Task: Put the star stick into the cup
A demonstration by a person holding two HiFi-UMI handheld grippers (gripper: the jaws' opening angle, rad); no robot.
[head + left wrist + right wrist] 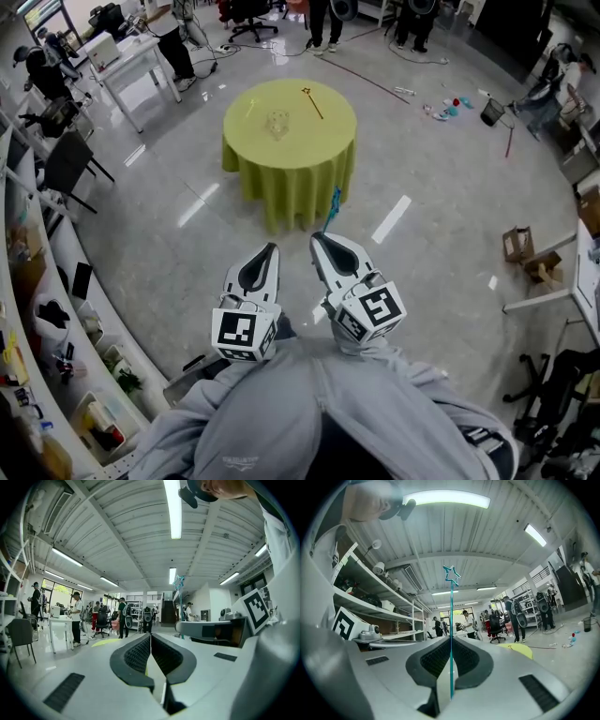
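grey polished floor (450, 187) spreads wide around a round table (309, 141) draped in yellow-green, standing well ahead of me, with people and desks along the far edge of the room. the cup (277, 123) stands near the middle of that table, and a wand with a yellow star (312, 103) lies beside it.

the star stick (332, 208) is teal and thin. its long axis runs in line with my right gripper (317, 239), reaching straight out past the tips with the star end leading, aimed toward the table and well apart from the cup. in the right gripper view the star stick (451, 606) rises straight up the middle, with the star outlined against the ceiling.

i hold both grippers low and close to my body, side by side, grey sleeves behind them and the marker cubes nearest me. their tips lean slightly toward each other.

the fingers (436, 657) of my right gripper (450, 639) are clenched on the stick's lower end. my left gripper (271, 248) carries nothing. in the left gripper view its fingers (138, 654) are closed, tips touching.
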